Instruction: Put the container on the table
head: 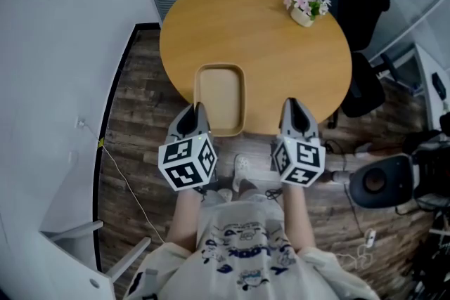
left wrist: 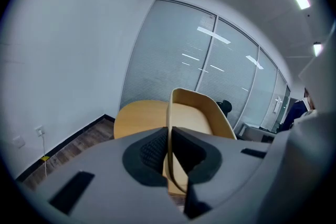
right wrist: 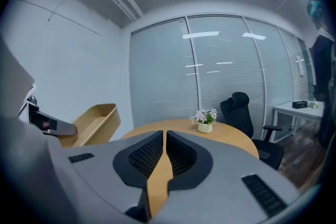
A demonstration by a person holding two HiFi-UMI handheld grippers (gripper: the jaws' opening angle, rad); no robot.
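No text I can read

The marker cube (head: pixel 187 163) on my left gripper (head: pixel 199 110) and the one on my right gripper (head: pixel 292 105) show only black-and-white square patterns, no letters or digits. The print on my shirt (head: pixel 246 249) is too blurred to read.

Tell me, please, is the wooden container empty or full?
Empty: in the head view the wooden container shows a bare floor, with nothing lying inside.
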